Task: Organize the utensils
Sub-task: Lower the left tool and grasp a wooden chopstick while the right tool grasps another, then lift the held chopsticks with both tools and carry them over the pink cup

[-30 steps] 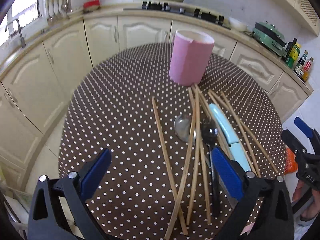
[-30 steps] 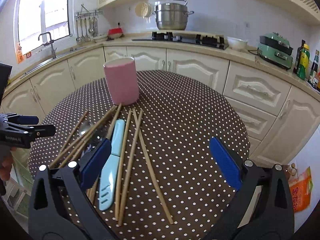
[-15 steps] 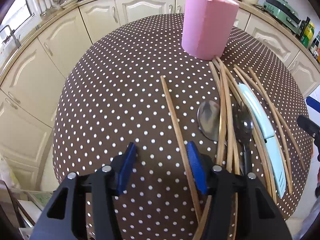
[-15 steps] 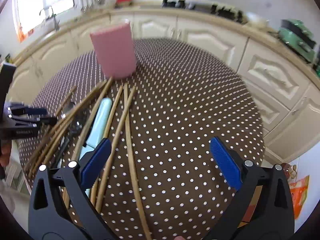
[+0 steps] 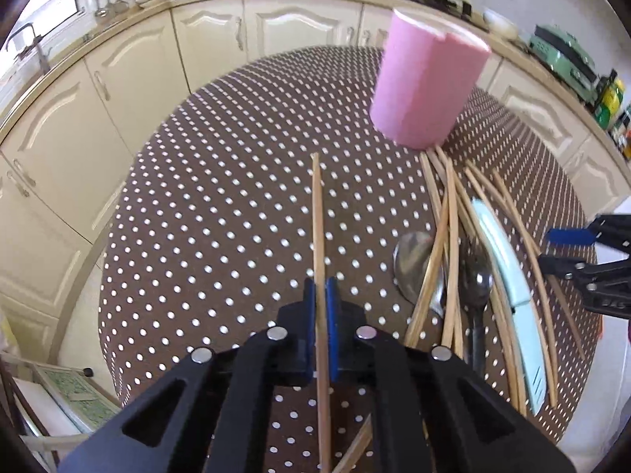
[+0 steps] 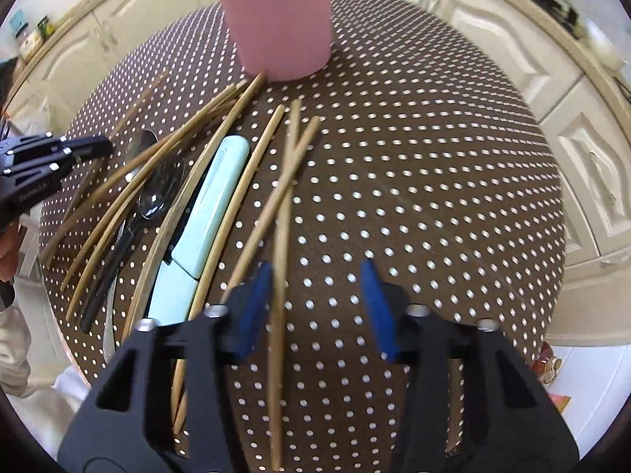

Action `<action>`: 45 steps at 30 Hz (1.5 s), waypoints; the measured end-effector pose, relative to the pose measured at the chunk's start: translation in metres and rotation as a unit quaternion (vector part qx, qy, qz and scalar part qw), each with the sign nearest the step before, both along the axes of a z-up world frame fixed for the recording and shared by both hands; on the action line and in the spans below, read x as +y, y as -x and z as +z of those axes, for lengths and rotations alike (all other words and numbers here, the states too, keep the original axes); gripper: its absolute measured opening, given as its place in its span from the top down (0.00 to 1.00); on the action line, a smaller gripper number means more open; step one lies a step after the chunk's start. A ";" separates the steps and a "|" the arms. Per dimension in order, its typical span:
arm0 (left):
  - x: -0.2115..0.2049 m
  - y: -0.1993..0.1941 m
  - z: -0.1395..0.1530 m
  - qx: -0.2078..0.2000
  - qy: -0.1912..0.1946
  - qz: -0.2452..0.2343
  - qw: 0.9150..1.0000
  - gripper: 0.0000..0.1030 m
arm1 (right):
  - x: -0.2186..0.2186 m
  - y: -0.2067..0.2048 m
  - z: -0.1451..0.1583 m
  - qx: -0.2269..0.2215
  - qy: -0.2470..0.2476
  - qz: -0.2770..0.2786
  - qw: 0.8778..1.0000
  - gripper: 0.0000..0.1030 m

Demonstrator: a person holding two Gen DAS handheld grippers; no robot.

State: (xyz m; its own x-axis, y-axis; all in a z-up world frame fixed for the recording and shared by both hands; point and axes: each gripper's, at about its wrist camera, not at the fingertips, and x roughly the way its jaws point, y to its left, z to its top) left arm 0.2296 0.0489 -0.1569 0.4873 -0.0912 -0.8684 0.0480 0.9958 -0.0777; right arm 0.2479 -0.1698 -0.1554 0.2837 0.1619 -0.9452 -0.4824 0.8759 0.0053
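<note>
Left gripper (image 5: 321,303) fingers clamped on a lone chopstick (image 5: 317,213) pointing toward the pink holder (image 5: 424,86), right gripper (image 6: 317,295) fingers half-closed, just closing, astride another chopstick (image 6: 282,228) lying lengthwise beside its left finger.

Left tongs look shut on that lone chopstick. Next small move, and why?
Probably lift it and carry it toward the pink holder. The left tongs are shut on the single chopstick, which lies apart from the pile, and the holder stands upright just beyond it. The right tongs have been closing but don't pinch their chopstick yet.
</note>
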 end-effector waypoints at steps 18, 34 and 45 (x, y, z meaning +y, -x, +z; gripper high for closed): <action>0.006 0.023 0.097 -0.188 0.054 0.024 0.980 0.95 | -0.044 -0.009 0.066 -0.133 -0.106 -0.092 0.981 0.94; -0.058 -0.057 0.179 -0.345 0.130 -0.043 0.928 0.95 | -0.012 -0.052 0.167 -0.336 -0.356 -0.077 0.868 0.94; -0.062 -0.113 0.170 -0.431 0.136 -0.005 0.892 0.95 | 0.009 -0.100 0.159 -0.393 -0.394 -0.099 0.825 0.94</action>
